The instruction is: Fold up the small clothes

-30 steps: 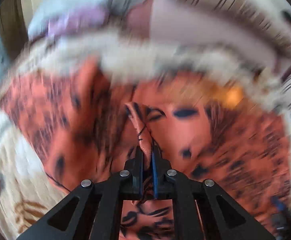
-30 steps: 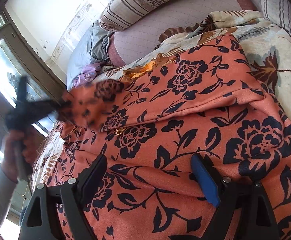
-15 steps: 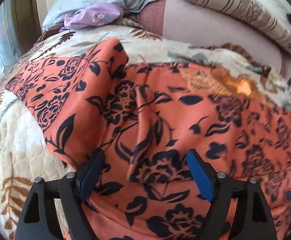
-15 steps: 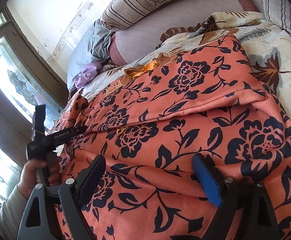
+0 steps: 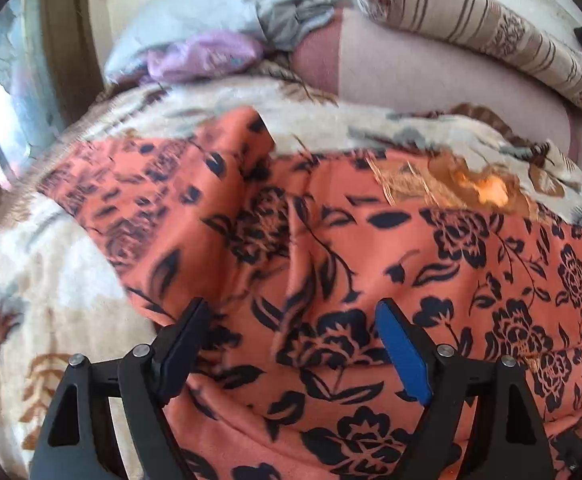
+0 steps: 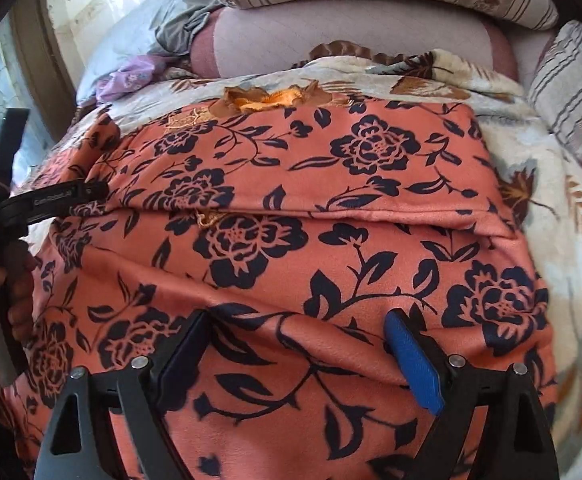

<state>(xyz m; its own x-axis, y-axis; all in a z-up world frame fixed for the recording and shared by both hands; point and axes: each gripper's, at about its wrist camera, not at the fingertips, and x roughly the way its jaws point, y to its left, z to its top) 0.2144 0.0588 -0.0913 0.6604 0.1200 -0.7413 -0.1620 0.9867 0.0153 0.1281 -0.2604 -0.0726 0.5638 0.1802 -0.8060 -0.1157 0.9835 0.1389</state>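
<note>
Orange floral garment (image 5: 371, 248) beneath both gaping tongs

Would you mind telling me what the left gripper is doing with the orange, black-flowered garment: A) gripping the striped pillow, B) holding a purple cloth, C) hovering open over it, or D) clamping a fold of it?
C: the left gripper has its fingers spread wide, nothing between them, above the orange black-flowered garment.

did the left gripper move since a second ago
Yes. In the right wrist view the left gripper has come down onto the orange floral garment, away from the window behind it, jaws now open.
</note>
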